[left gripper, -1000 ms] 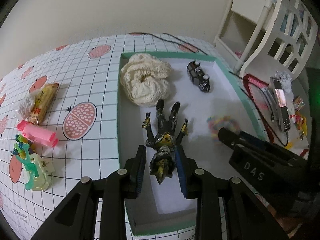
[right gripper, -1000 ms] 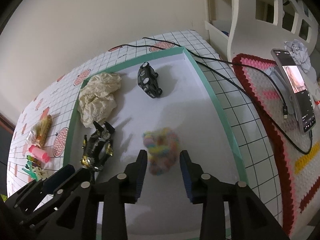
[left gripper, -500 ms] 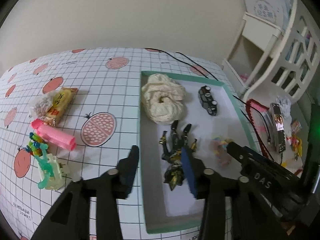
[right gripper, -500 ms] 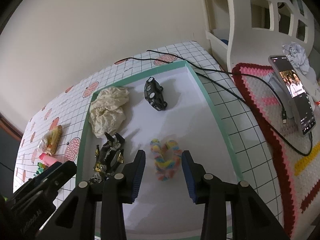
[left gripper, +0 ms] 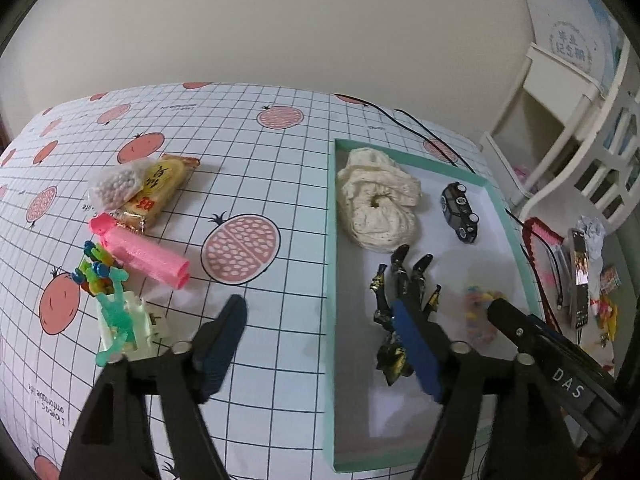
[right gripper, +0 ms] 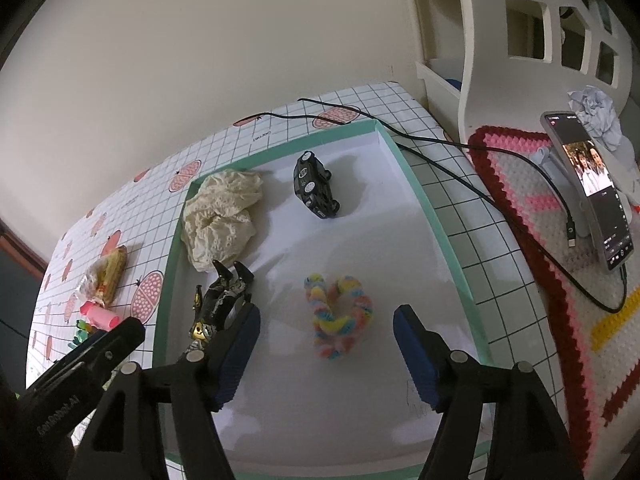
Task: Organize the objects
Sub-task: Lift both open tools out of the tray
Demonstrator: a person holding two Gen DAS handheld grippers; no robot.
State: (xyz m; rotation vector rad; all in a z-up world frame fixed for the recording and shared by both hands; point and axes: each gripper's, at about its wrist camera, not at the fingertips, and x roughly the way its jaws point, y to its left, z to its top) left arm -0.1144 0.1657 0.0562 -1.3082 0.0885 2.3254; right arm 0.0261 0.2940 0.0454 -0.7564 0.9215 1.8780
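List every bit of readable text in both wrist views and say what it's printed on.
"DAS": white letters on the right gripper, seen from the left wrist.
Partly legible, roughly "GenRobot.AI": on the left gripper, seen from the right wrist.
"I love o.c. / comfortable life", upside down, uncertain: tablecloth.
Chinese characters, unreadable: yellow snack packet.
Round stamp, too blurred: paper on the wall.
Phone screen text: too small.

Inside my teal-rimmed tray (right gripper: 436, 216), bare white floor runs along its right wall and near edge. The cream scrunchie (right gripper: 222, 214), black toy car (right gripper: 314, 192), black-gold figure (right gripper: 218, 304) and pastel loop (right gripper: 340, 316) crowd its left and middle.
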